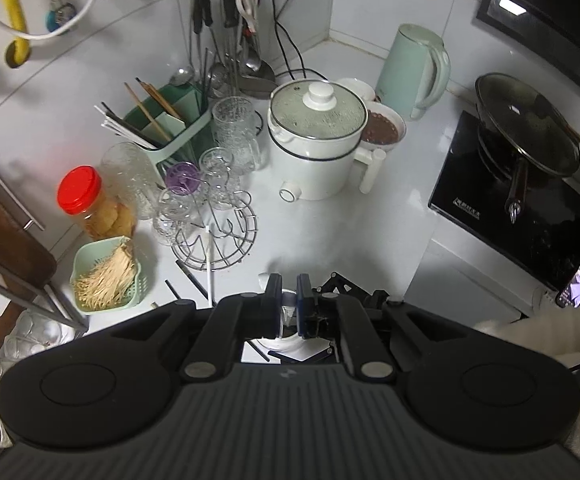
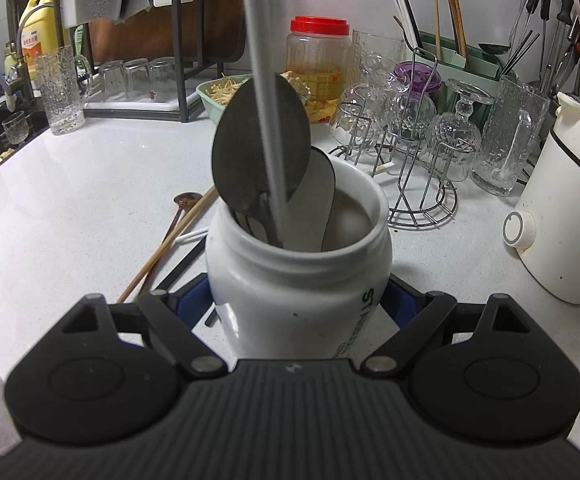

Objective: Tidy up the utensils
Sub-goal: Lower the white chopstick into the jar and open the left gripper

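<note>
White ceramic is being gripped: the jar (image 2: 298, 276) is being clasped by the right gripper (image 2: 298, 304), its jaws pressed to either flank, and steadied on the desk (image 2: 70, 184). Two spoons (image 2: 262, 152) are already being kept inside it, bowls up. A pale rod (image 2: 260, 80), seemingly a chopstick or handle, is being lowered into the jar's mouth from above. The left gripper (image 1: 289, 304) is being held over the jar with its jaws clenched nearly together; something thin and pale is being pinched there, though exactly what cannot be told.

The step in hand is judged to be the dropping of one utensil into the jar. Next, the left jaws would need to be released once the rod is seated, then a loose piece on the desk picked up.

Loose beside the jar, being left for later: one wooden spoon (image 2: 182, 204), one wooden chopstick (image 2: 170, 248), one white stick (image 2: 192, 235), one black stick (image 2: 182, 266). One green caddy (image 1: 170, 128) of chopsticks, one red-lidded bottle (image 1: 86, 200) and one cooker (image 1: 314, 140) are being left untouched.
</note>
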Demonstrator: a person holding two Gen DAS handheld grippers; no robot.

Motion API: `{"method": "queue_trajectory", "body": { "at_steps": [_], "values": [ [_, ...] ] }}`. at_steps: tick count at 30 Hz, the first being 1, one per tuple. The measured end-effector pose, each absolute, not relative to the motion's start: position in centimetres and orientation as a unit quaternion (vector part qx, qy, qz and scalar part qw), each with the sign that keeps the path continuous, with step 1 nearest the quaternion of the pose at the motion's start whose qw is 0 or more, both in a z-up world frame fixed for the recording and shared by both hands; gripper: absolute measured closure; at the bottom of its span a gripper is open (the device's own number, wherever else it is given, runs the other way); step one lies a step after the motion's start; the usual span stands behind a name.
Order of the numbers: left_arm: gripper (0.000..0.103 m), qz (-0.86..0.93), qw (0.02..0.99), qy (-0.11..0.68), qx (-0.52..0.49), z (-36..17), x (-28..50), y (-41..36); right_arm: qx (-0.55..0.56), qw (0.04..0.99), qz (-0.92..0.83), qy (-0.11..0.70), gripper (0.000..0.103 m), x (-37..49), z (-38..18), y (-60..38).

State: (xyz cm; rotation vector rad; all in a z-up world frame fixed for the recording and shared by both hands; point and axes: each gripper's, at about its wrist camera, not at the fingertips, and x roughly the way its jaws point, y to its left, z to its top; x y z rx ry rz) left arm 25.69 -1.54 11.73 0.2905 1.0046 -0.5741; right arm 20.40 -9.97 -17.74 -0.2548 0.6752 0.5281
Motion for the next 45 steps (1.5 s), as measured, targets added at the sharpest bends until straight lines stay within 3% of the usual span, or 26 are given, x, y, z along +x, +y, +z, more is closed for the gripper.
{"method": "queue_trajectory", "body": {
  "at_steps": [16,27,29,31,33,34,39,45],
  "values": [
    [0.095,-0.307,0.778,0.519,0.174,2.6,28.2,-4.5,-0.123,0.904,0.25,0.324,0.012,20.1,-17.8,-9.9],
    [0.093,-0.331,0.781,0.491,0.196,3.1,28.1,-4.2,-0.119,0.908,0.241,0.321,0.011,20.1,-17.8,-9.7],
    [0.087,-0.329,0.789,0.485,0.182,3.9,28.4,-3.3,-0.118,0.908,0.238,0.323,0.011,20.1,-17.8,-9.5],
    [0.065,-0.314,0.807,0.469,0.175,4.8,28.3,-2.3,-0.117,0.908,0.237,0.324,0.01,20.2,-17.8,-9.5],
    [0.057,-0.301,0.826,0.445,0.167,5.9,27.8,-1.1,-0.109,0.906,0.242,0.329,0.007,20.3,-17.7,-9.7],
    [0.055,-0.296,0.834,0.439,0.154,6.3,27.7,-0.3,-0.107,0.905,0.245,0.33,0.0,20.3,-17.7,-9.7],
    [0.054,-0.255,0.869,0.415,0.085,6.5,26.9,4.2,-0.121,0.905,0.251,0.321,0.0,20.3,-17.5,-9.3],
    [0.054,-0.184,0.889,0.418,-0.015,3.0,26.0,10.6,-0.135,0.911,0.242,0.304,0.0,20.1,-17.1,-9.0]
  ]
}}
